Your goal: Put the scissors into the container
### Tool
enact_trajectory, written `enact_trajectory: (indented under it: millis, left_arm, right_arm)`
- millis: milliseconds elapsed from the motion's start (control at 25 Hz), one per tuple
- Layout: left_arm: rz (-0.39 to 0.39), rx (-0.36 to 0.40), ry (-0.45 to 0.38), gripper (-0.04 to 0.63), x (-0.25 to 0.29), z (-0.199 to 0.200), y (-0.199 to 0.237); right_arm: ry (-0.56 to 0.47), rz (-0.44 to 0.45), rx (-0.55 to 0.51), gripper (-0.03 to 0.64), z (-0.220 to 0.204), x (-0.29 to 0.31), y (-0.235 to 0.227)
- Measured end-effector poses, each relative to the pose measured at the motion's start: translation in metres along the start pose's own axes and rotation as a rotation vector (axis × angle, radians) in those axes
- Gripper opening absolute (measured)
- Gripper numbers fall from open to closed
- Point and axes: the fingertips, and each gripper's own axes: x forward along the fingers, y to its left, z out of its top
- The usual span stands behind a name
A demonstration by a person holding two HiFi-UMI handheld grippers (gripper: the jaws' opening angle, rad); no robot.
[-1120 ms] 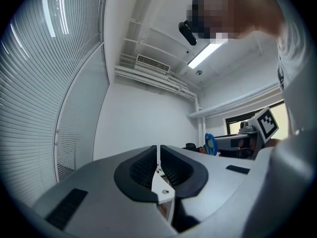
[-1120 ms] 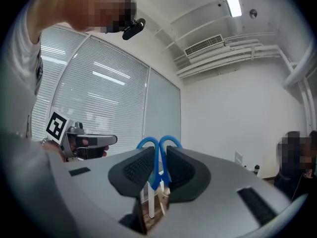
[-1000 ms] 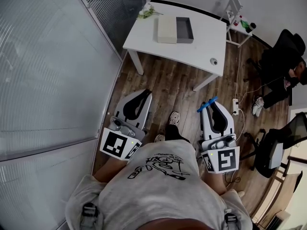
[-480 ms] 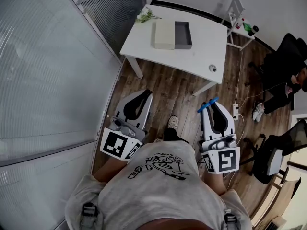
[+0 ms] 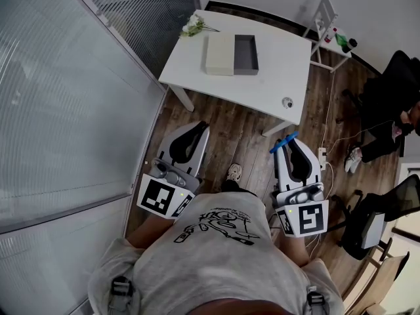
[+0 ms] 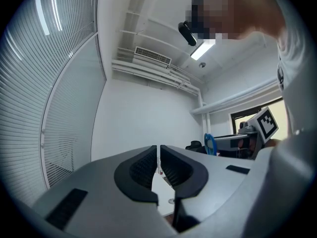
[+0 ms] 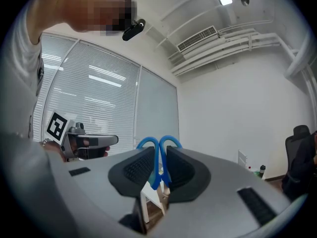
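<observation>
Your right claw (image 5: 289, 144) is squeezed tight on the blue scissors (image 7: 155, 160). Your left claw (image 5: 197, 130) is closed and holds nothing. The gray container (image 5: 247, 44) sits open on the white tabletop (image 5: 262, 84) at 12 o'clock, well apart from both claws. Wood floor (image 5: 243, 120) lies between. A glass wall (image 5: 65, 110) stands at 9 o'clock.

Bare wood floor (image 5: 236, 126) is open between both claws and the counter (image 5: 275, 71). The counter's near half is bare except for a small round object (image 5: 287, 102) by the right front corner. The grey container (image 5: 247, 45) is open-topped with nothing above it. A beige box (image 5: 219, 45) touches its left side, and a flower sprig (image 5: 194, 25) lies at the far left corner. The glass partition (image 5: 79, 97) blocks the left, near the left claw (image 5: 197, 127). On the right, a power strip (image 5: 322, 156) and cables lie near the right claw (image 5: 292, 144) carrying the scissors (image 5: 279, 146). Further right are an office chair (image 5: 367, 218), a seated person (image 5: 387, 104) and a white rack (image 5: 321, 18).
</observation>
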Motion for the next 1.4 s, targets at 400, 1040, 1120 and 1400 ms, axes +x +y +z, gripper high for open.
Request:
enact_trajectory:
  millis: [400, 1040, 1120, 1400]
  left_arm:
    - [0.006, -0.003, 0.009, 0.035, 0.064, -0.008, 0.012]
    - [0.037, -0.012, 0.031, 0.035, 0.11, -0.019, 0.021]
    - [0.04, -0.014, 0.034, 0.035, 0.112, -0.02, 0.025]
    - [0.019, -0.021, 0.025, 0.035, 0.13, -0.022, 0.038]
  right_arm:
    - [-0.003, 0.013, -0.004, 0.086, -0.001, 0.038, -0.054]
    - [0.007, 0.053, 0.022, 0.086, -0.012, 0.071, -0.093]
    - [0.009, 0.057, 0.025, 0.086, -0.012, 0.075, -0.092]
    - [0.012, 0.042, 0.02, 0.086, -0.013, 0.093, -0.099]
